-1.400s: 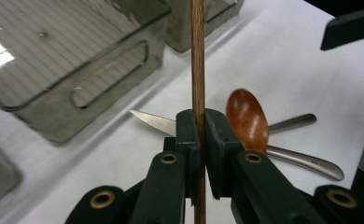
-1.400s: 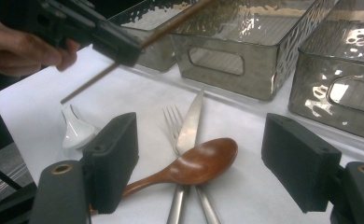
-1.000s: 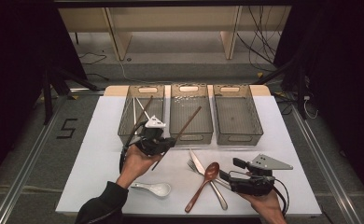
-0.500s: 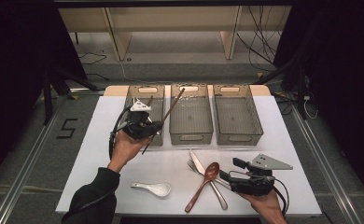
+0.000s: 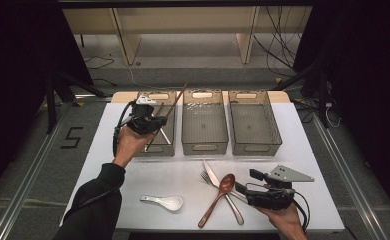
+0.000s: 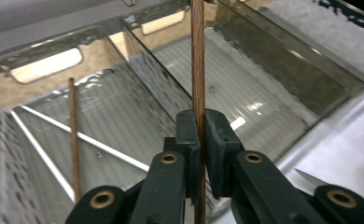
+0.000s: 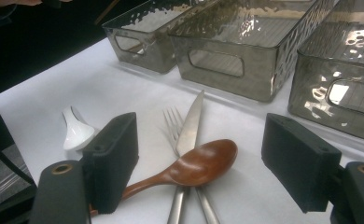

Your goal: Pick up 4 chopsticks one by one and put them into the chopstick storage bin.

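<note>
Right claw (image 5: pixel 243 189) rests low at the near right of the counter (image 5: pixel 313 150), jaws released and wide, nothing between them. Just ahead of it lies a wooden spoon (image 7: pixel 189 168), its bowl resting across a fork (image 7: pixel 173 126) and a knife (image 7: pixel 192 121). A white spoon (image 5: pixel 164 201) lies apart to the near left.

Mid-counter: three clear bins in a row, side by side. The middle bin (image 5: pixel 204 145) and right bin (image 5: pixel 255 145) hold no cutlery that I can see.

Left claw (image 5: pixel 158 121) is held above the left bin (image 5: pixel 153 151), clenched on a brown chopstick (image 6: pixel 198 60). Pads press the stick from both sides; it runs straight up between them and, in the high view, slants up and away over the bin's far end. In the left bin lie another brown chopstick (image 6: pixel 73 135) and two pale sticks (image 6: pixel 77 136) on its floor.
</note>
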